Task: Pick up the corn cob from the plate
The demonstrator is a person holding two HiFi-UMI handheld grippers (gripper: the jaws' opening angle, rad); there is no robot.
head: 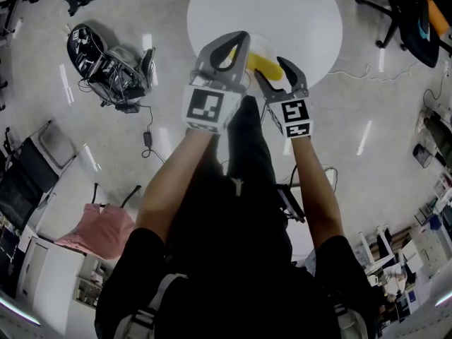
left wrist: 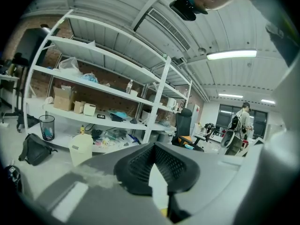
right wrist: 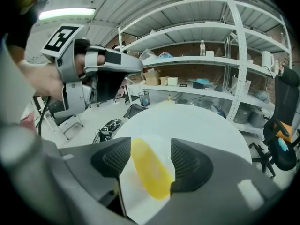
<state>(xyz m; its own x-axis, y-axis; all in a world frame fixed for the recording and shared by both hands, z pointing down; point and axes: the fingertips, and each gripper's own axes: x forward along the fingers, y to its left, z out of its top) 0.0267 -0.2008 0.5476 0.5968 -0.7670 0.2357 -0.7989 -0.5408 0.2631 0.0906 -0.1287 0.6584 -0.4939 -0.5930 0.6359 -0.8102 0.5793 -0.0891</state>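
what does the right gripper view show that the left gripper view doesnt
Only the right gripper view: the yellow corn cob lying on the pale plate on the round white table, framed between the open jaws of the right hand-held gripper. Only the left gripper view: a standing person far off, and the left hand-held gripper with its jaws together. Both: the white metal shelving and a clear wastebasket on the floor.

Laboratory workshop. White metal shelving (left wrist: 103,89) with boxes (left wrist: 62,99) lines a brick wall (right wrist: 183,48); office chairs (right wrist: 281,144) and cabled equipment (head: 106,62) stand on the grey floor (head: 42,111).
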